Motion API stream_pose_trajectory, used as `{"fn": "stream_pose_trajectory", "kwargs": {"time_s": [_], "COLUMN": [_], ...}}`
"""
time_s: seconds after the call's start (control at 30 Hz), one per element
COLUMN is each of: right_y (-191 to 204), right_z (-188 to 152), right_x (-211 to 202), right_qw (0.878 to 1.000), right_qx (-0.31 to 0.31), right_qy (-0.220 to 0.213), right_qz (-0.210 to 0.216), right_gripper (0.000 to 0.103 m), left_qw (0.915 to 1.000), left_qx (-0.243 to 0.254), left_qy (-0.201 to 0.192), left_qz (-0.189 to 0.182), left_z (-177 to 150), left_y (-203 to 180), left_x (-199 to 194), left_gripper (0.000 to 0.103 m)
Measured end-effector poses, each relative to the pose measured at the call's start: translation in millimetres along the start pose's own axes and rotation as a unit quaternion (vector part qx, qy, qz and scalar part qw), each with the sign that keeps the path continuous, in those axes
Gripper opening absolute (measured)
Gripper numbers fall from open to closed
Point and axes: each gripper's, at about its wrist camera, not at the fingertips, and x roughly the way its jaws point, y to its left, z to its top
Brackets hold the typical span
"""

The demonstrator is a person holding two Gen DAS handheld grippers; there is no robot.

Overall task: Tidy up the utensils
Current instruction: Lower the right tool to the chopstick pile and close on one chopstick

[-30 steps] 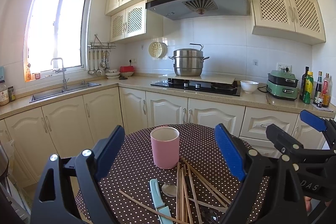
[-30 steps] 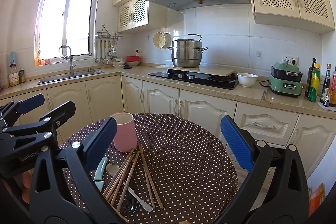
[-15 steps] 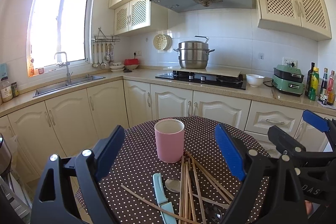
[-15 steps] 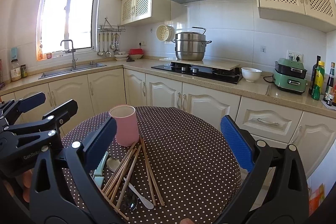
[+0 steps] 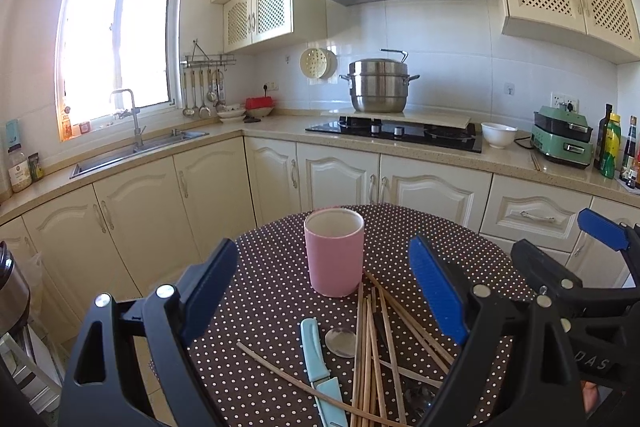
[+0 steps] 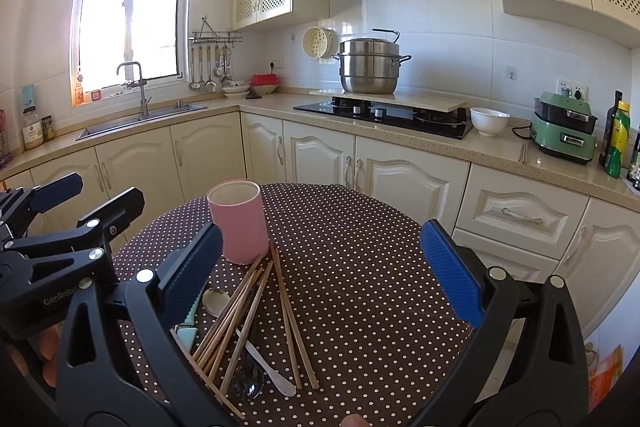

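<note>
My left gripper (image 5: 324, 291) fills the bottom of its frame with both blue pads spread wide and nothing between them; my right gripper (image 6: 320, 267) is spread just as wide and is equally empty. Both hang above a round table (image 6: 360, 267) covered in a brown cloth with white dots.

Framed between my left pads, just above frame centre, a pink cup (image 5: 334, 251) stands upright on the cloth, open mouth up. In the right wrist view the same cup (image 6: 239, 221) sits left of centre, just behind the left pad.

Below the cup, toward the bottom edge, lies a loose heap of wooden chopsticks (image 5: 370, 351), crossing one another, their far tips just short of the cup's base. A light blue knife (image 5: 318, 367) lies to the left of the heap, and a spoon (image 5: 341, 342) rests bowl-up between the knife and the chopsticks. From the right wrist, a white spoon (image 6: 266, 367) and a dark metal spoon (image 6: 246, 379) show under the sticks at lower centre.

Beyond the table, a steel pot (image 5: 378, 87) sits on the stove at upper centre, and a sink (image 5: 136, 151) lies under the window at left.
</note>
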Motion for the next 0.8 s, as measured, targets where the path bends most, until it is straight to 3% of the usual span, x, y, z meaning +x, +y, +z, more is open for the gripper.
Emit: {"fn": "stream_pose_trajectory", "kwargs": {"time_s": [0.23,0.37,0.5,0.8], "right_y": [3.0,6.2,8.9,7.3], "right_z": [-13.9,-26.1,-36.6,-57.6], "right_x": [33.1,59.2,83.5,137.3], "right_qw": [0.999,0.996,0.991,0.972], "right_qx": [-0.02,-0.037,-0.051,-0.054], "right_qy": [0.043,0.083,0.122,0.222], "right_qz": [0.001,0.004,0.011,0.058], "right_gripper": [0.097,0.097,0.096,0.065], "left_qw": [0.9961,0.9845,0.9632,0.9128], "left_qx": [-0.017,-0.066,-0.131,-0.229], "left_qy": [0.086,0.161,0.233,0.337], "left_qz": [-0.009,-0.025,-0.026,-0.025], "left_z": [-15.7,-33.6,-56.1,-108.1], "left_y": [8.8,30.3,60.7,105.3], "left_x": [34.7,64.6,96.8,147.8], "left_gripper": [0.086,0.084,0.065,0.047]}}
